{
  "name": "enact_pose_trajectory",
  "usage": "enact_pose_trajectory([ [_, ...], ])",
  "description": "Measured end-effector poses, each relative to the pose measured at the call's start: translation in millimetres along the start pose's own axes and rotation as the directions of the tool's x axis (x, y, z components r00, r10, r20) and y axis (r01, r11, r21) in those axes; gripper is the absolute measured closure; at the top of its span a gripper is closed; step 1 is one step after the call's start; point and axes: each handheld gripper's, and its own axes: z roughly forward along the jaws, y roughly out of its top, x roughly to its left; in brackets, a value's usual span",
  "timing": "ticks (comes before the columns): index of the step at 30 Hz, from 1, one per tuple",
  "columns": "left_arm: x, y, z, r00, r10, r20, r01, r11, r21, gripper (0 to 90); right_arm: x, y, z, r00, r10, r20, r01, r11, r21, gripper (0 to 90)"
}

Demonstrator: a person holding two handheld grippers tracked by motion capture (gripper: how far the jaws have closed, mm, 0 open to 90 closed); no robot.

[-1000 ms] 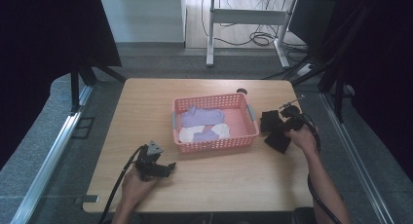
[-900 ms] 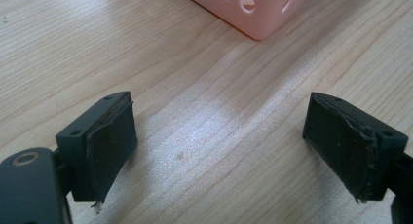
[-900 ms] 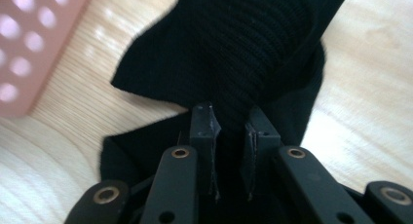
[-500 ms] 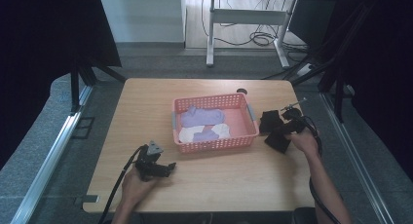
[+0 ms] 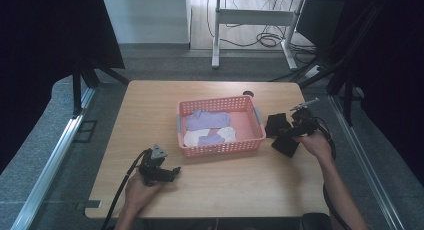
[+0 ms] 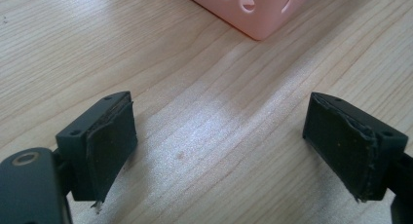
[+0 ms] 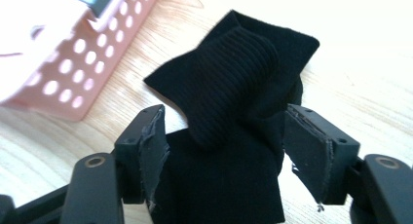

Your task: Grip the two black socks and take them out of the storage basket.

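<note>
Straddling black sock, right gripper jaws gaping, gripping nothing; sock lying on table just right of pink basket, long axis running away from jaws. Left gripper idling wide open, empty, well apart.

The high view looks forward and down from above the person's side, taking in the whole wooden tabletop from far off. The left gripper view rides low over the wood, facing along its own jaws toward a corner of the pink basket. The right gripper view sits equally close (near enough to blur), facing a black sock beside that same basket, shared with both other views.
</note>
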Motion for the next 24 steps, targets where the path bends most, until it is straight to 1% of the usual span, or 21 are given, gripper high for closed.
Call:
enact_pose_trajectory([
  [2,0.0,0.0,0.0,1.0000,0.000,0.000,0.000,1.0000,0.000,11.9,2.4,1.0,-4.0,0.9999,-0.009,0.005,0.009,1.000,-0.006,28.3],
  [4,0.0,0.0,0.0,1.0000,0.000,0.000,0.000,1.0000,0.000,12.0,5.1,2.2,-9.4,0.9998,-0.020,-0.001,0.020,1.000,-0.015,25.0],
  [6,0.1,0.0,0.0,1.0000,0.001,0.000,-0.001,1.0000,0.000,11.9,8.1,3.4,-15.2,0.9996,-0.026,-0.010,0.026,0.999,-0.027,24.1],
  [7,0.1,0.0,0.0,1.0000,0.001,0.000,-0.001,1.0000,0.000,12.0,8.1,3.4,-15.2,0.9996,-0.026,-0.010,0.026,0.999,-0.027,24.1],
  [8,0.1,0.0,0.0,1.0000,0.000,0.000,0.000,1.0000,0.000,12.0,12.7,4.8,-22.5,0.9993,-0.035,-0.010,0.035,0.999,-0.039,20.5],
  [11,0.3,0.0,-0.2,1.0000,0.003,0.000,-0.003,1.0000,0.003,12.0,19.2,6.4,-30.7,0.9982,-0.057,-0.018,0.056,0.997,-0.048,16.0],
  [12,0.3,0.0,-0.2,1.0000,0.004,0.000,-0.004,1.0000,0.003,12.0,23.0,7.1,-34.5,0.9979,-0.064,-0.012,0.064,0.997,-0.045,14.6],
  [14,0.3,0.1,-0.3,1.0000,0.004,0.000,-0.004,1.0000,0.004,12.0,27.5,7.9,-40.0,0.9970,-0.077,-0.008,0.077,0.996,-0.046,14.3],
  [18,0.5,0.1,-0.3,1.0000,0.007,0.000,-0.007,1.0000,0.004,12.0,37.8,8.7,-52.1,0.9948,-0.098,-0.028,0.096,0.993,-0.071,13.5],
  [24,0.8,0.2,-0.3,0.9999,0.011,0.000,-0.011,0.9999,0.004,11.9,54.2,5.2,-58.3,0.9903,-0.123,-0.064,0.116,0.988,-0.104,13.0],
])
